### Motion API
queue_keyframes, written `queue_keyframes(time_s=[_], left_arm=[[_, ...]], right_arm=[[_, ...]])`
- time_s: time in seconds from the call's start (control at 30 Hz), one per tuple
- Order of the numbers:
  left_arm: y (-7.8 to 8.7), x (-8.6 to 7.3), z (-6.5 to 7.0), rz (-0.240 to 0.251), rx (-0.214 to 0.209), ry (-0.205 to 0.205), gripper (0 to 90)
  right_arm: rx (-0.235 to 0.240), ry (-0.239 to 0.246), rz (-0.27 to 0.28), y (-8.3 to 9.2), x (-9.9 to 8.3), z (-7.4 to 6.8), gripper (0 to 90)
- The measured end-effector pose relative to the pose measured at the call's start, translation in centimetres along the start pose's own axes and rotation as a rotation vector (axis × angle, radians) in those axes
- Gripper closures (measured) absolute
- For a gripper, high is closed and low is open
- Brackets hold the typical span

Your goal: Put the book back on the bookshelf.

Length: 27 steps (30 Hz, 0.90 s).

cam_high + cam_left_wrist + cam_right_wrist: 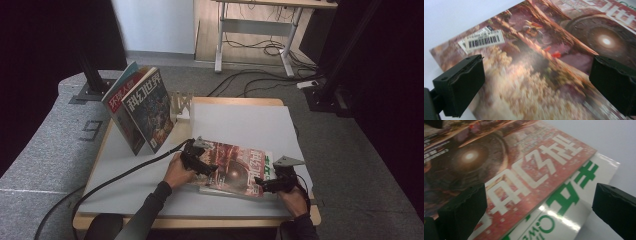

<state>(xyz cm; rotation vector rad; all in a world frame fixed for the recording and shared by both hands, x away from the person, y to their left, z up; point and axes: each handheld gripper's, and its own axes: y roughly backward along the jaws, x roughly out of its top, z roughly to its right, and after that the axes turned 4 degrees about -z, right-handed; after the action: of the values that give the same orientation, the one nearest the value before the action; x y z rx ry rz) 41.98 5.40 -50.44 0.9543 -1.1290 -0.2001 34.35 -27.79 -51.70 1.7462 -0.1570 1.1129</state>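
Red-covered magazine [235,167], glossy, lying flat on the near part of the desk [240,122], stacked on a white magazine with green lettering [268,167] that shows past its right edge; we note both as not yet filed. Two further magazines [142,107] already stand upright and leaning at the far left of the desk, just beside a pale slotted rack [181,106], so we judge the shelving partly done, with the two flat copies left to lift and stand. Left tongs [200,162]: over the left part of the red cover, jaws apart, nothing between them; the left gripper view puts the barcode label [484,40] just beyond them. Right tongs [275,184]: at the near right corner of the stack, jaws likewise wide apart, straddling the edge where red cover meets white one, gripping neither. We take the current step to be the approach for a pickup, grasp not yet made.
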Motion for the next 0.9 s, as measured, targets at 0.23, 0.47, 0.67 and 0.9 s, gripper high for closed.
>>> queue_keyframes(time_s=[0.23,0.47,0.67,0.9], left_arm=[[-1.2,1.1,-0.7,0.003,-0.006,0.01,0.4],[-2.2,2.0,-1.2,-0.013,0.02,-0.01,0.4],[-2.6,2.4,-2.0,-0.012,0.031,-0.003,0.5],[-3.2,3.0,-2.7,-0.018,0.048,-0.005,0.7]], right_arm=[[0.026,0.024,-0.01,0.2,-0.5,-1.2,0.0],[0.049,0.045,-0.026,0.1,-0.9,-2.0,0.0],[0.063,0.055,-0.023,0.2,-1.1,-2.7,0.0],[0.073,0.062,-0.023,0.4,-1.4,-3.1,0.0]])
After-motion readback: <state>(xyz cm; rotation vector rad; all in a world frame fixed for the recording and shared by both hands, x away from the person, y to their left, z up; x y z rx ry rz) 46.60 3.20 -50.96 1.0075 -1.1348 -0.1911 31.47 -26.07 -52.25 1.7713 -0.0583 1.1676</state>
